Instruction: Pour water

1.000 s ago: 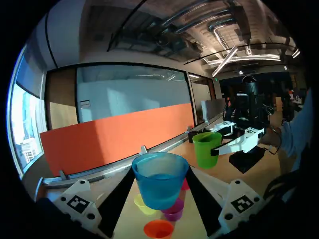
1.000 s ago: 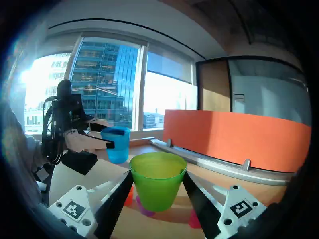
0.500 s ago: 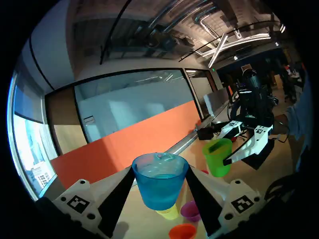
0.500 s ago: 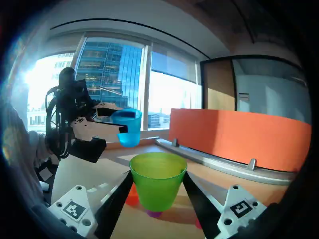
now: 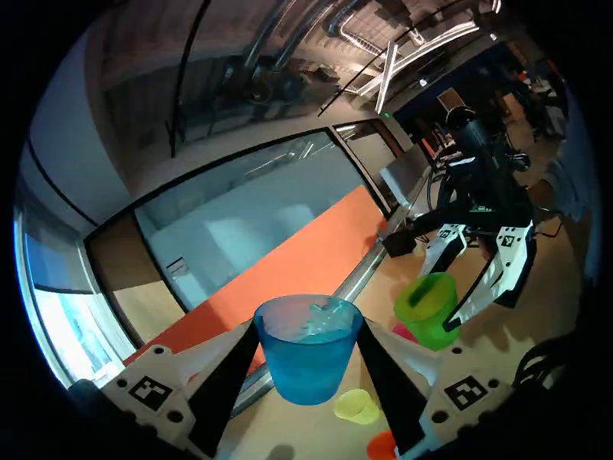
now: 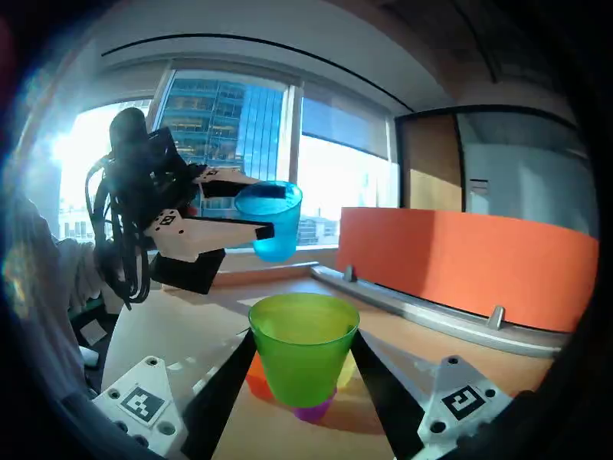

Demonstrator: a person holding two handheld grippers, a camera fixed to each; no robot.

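While both grippers are raised over the light wooden tabletop (image 6: pixel 176 330), the long orange wall panel (image 6: pixel 475 261) runs behind it at 3 o'clock in the right gripper view. Left gripper (image 5: pixel 307 330): fingers part-way closed, one pressed on each side of the translucent blue plastic cup (image 5: pixel 306 364), which is held clear of the table. A glint of clear liquid shows inside it near the rim. Right gripper (image 6: pixel 303 337): fingers likewise part-way closed and clamped on both sides of the translucent green plastic cup (image 6: pixel 303 356), mouth up; contents cannot be told. In the right gripper view the blue cup hangs at 11 o'clock from the green cup, higher and apart from it, leaning slightly. In the left gripper view the green cup sits at 2 o'clock from the blue cup, not touching. Small yellow plastic cup (image 5: pixel 356 405) on the table at 5 o'clock from the blue cup, small orange plastic cup (image 5: pixel 381 445) just beside it. Small purple plastic cup (image 6: pixel 310 412) visible below the green cup's base.
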